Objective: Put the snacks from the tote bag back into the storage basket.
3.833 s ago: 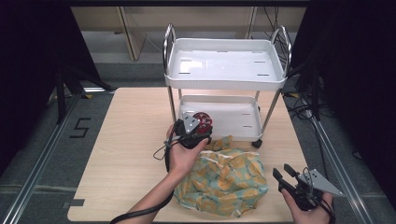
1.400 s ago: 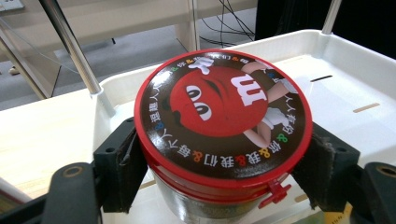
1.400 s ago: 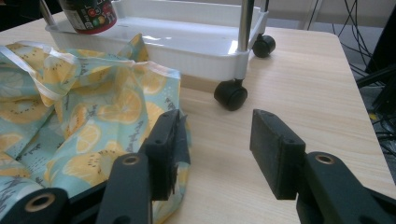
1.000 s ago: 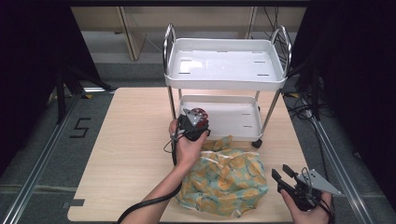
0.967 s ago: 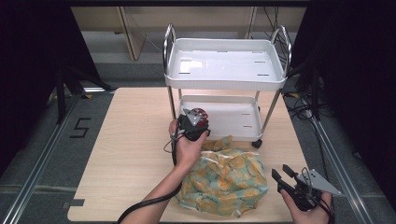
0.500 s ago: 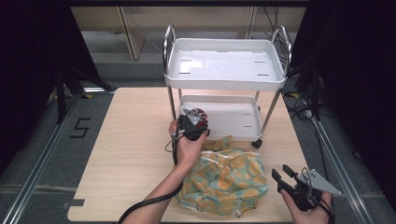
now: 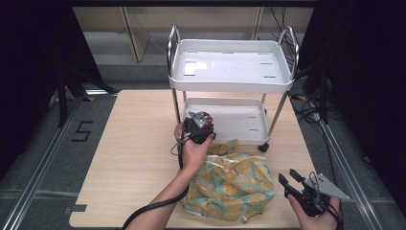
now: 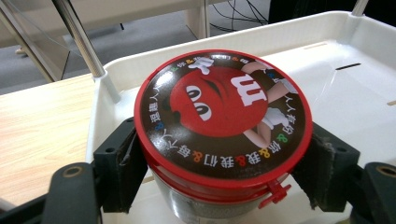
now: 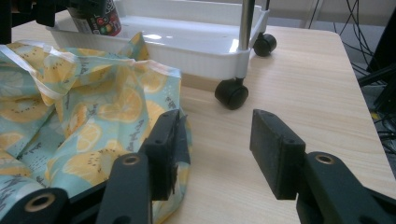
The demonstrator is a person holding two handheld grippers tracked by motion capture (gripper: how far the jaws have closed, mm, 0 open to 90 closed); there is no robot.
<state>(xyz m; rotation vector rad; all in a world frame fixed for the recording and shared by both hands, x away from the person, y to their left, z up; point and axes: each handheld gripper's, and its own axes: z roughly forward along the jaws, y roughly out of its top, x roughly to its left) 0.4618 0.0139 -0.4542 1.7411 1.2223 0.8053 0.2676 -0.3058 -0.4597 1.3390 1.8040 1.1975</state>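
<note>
We see a wooden table [image 7: 134, 158] with a small white cart [image 7: 230, 72] standing on its far half, and that cart is the first thing we would worry about: it sits on wheels [image 9: 232, 93], so a push from a hand as something is set on its lower shelf [image 7: 239, 125] could roll it back or swing it askew. Next in size is the fruit-printed bag [image 7: 230, 184], lying slack on the table in front of the cart and near the front edge; its loose folds rise close to the shelf rim, and a forearm crossing it could drag it along or snag in it. The right gripper [image 7: 290, 178] rests low at the near right corner with its jaws apart and nothing between them, one pad just beside the edge of the bag; a careless closing there could pinch the cloth. The left gripper [image 7: 198, 125] holds the candy tub [image 8: 223, 140] by its sides, the pads pressing just below the red lid [image 8: 223, 112], over the near left corner of the lower shelf. We judge this grip the weakest point: the tub is round and smooth, held only at two narrow patches, so a tilt of the wrist could let it twist or slip, and letting go before its base meets the shelf could tip it over the rim.
</note>
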